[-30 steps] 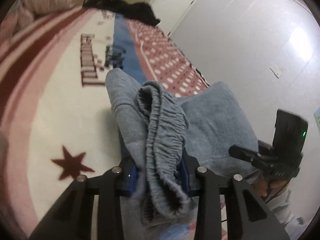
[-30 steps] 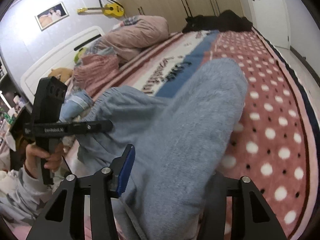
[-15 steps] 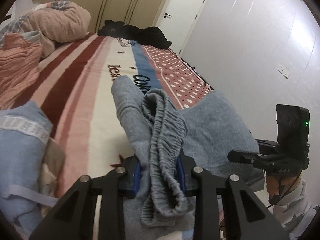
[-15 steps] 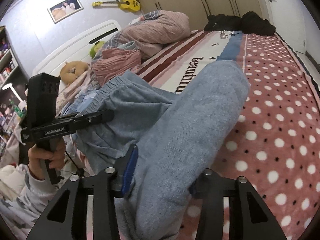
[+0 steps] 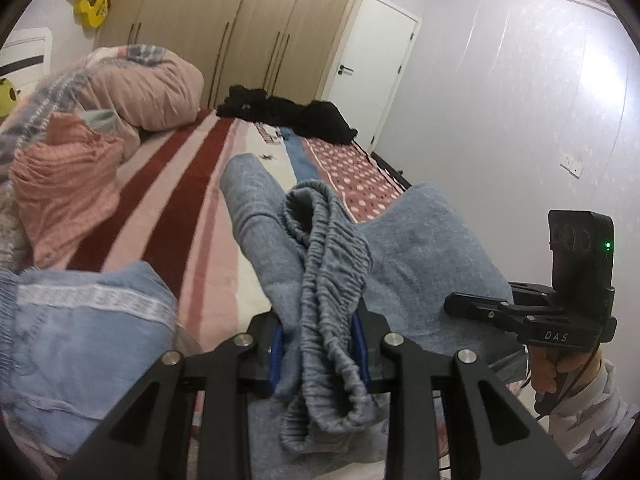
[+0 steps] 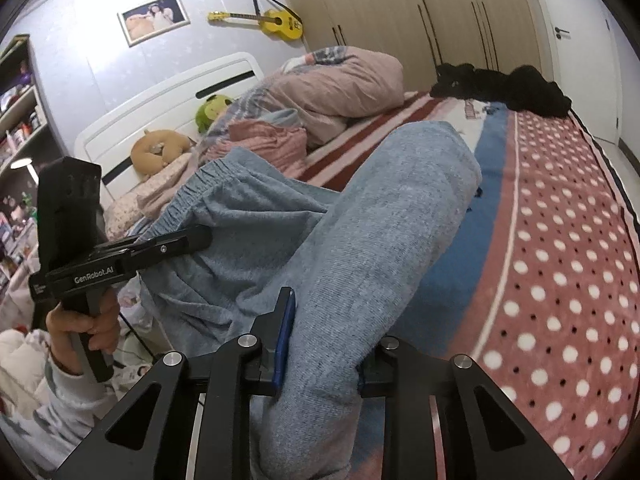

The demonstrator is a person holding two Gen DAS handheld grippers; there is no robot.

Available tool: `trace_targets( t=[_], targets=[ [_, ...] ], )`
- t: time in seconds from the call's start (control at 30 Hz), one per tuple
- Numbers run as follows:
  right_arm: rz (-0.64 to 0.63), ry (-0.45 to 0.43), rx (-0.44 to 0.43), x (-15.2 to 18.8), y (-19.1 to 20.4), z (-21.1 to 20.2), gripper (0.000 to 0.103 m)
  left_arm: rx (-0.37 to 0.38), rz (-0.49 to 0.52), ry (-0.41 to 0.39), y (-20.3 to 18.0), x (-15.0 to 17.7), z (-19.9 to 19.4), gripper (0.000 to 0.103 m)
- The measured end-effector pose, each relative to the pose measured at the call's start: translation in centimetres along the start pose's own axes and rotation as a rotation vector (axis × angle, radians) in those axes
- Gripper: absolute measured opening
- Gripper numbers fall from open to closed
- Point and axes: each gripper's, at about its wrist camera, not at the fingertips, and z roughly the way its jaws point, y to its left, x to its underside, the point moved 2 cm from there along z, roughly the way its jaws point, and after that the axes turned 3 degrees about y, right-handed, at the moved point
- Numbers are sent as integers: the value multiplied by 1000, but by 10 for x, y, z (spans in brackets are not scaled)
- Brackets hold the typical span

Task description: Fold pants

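Note:
Grey-blue pants point(image 5: 420, 248) hang lifted over the bed between both grippers. My left gripper point(image 5: 318, 336) is shut on the bunched elastic waistband point(image 5: 332, 256), which spills over and below the blue pads. In the right wrist view my right gripper point(image 6: 324, 340) has a thick folded part of the pants point(image 6: 380, 220) between its jaws; they are closing and the pads press on the cloth. The left gripper point(image 6: 200, 238), held in a hand, shows at the left by the waistband point(image 6: 200, 188). The right gripper point(image 5: 456, 302) shows at the right of the left wrist view.
The striped and polka-dot blanket point(image 6: 560, 260) covers the bed. A black clothes heap point(image 5: 296, 114) lies at the far end, a pink quilt point(image 5: 148, 88) and pink garment point(image 5: 64, 184) to the left, a light blue garment point(image 5: 80, 332) close by. Wardrobe and door stand behind.
Both grippers have risen with the pants, and both views tilt up toward the wardrobe. The right jaws have narrowed onto the cloth. The left grip on the waistband has tightened slightly.

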Motion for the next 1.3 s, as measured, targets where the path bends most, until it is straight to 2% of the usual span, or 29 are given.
trace_targets(
  t=[0.27,0.43,0.6,0.67,0.83,1.0,1.1,1.13,1.2,1.23,1.3],
  targets=[
    [-43,-63,-60,-42,49,12,18,-91,11,-60,30,-30,-64,24],
    [-80,-77,-113,-65,95,39,18,-187,-27,-49,77,-51,-97,24],
    [-62,-33,-201,-90,144,90,18,-295,-114,-36,146,-62,-124,24],
    [-38,-8,-225,-98,159,110,18,-323,-142,-21,172,-64,-123,24],
    [23,48,-261,-99,178,149,18,-311,-257,58,240,-57,-113,24],
    [80,144,-270,-76,173,188,16,-319,-370,163,291,-24,-83,24],
    [102,206,-252,-57,163,209,15,-318,-417,206,306,-1,-67,25],
    [104,217,-250,-52,160,212,15,-325,-429,214,310,3,-63,27],
    [110,227,-248,-46,152,217,15,-335,-443,218,317,13,-57,38],
    [117,233,-249,-44,149,219,15,-339,-443,218,318,15,-56,40],
    [132,241,-247,-41,142,220,19,-368,-426,218,316,17,-54,50]
  ],
)
